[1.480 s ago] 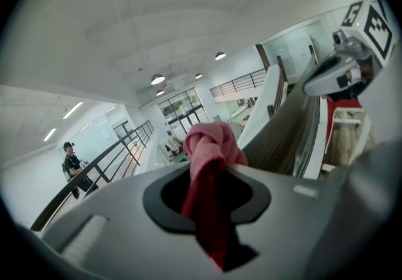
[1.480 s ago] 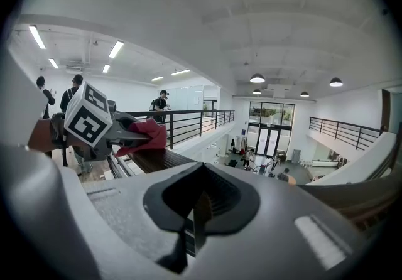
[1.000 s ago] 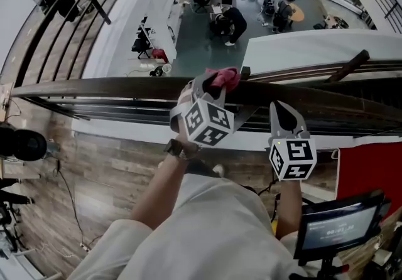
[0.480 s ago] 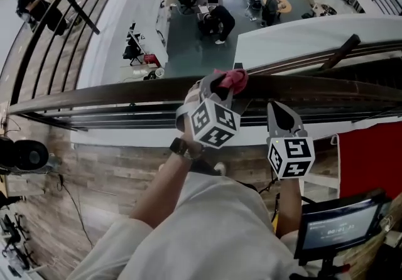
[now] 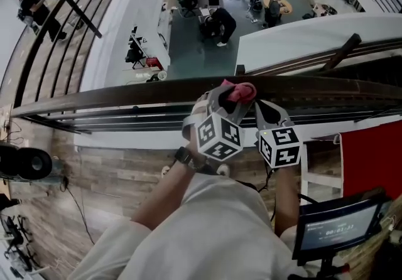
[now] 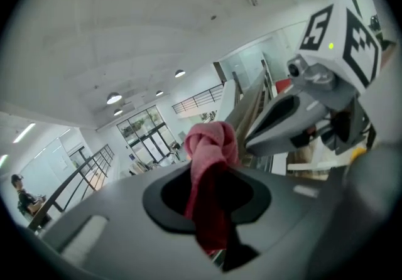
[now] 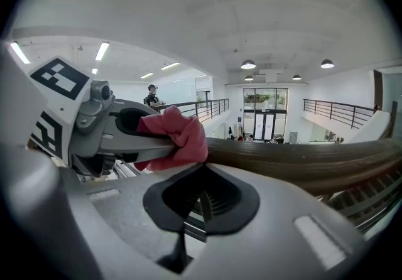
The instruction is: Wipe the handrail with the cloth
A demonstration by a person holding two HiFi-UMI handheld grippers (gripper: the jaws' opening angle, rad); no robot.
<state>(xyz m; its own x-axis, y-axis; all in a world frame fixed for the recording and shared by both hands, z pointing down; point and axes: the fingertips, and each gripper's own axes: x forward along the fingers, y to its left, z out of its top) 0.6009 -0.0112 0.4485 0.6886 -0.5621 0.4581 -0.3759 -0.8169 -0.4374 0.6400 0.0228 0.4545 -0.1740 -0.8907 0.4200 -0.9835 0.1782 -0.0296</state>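
Running left to right above the atrium below, the dark wooden handrail (image 5: 125, 93) fills the width of the head view. The left claw (image 5: 231, 100) is clenched on the pink cloth (image 5: 239, 91), bunched against the rail's top. The right claw (image 5: 262, 109), just beside it, is closed on nothing, near the rail.

Cloth (image 5: 239, 91): pink-red, bunched into a knotted wad, pinched between the jaws of the left gripper (image 6: 210, 175), seemingly pressed onto the rail's top.
Handrail (image 5: 113, 99): dark brown wood, smooth, long, running left to right.
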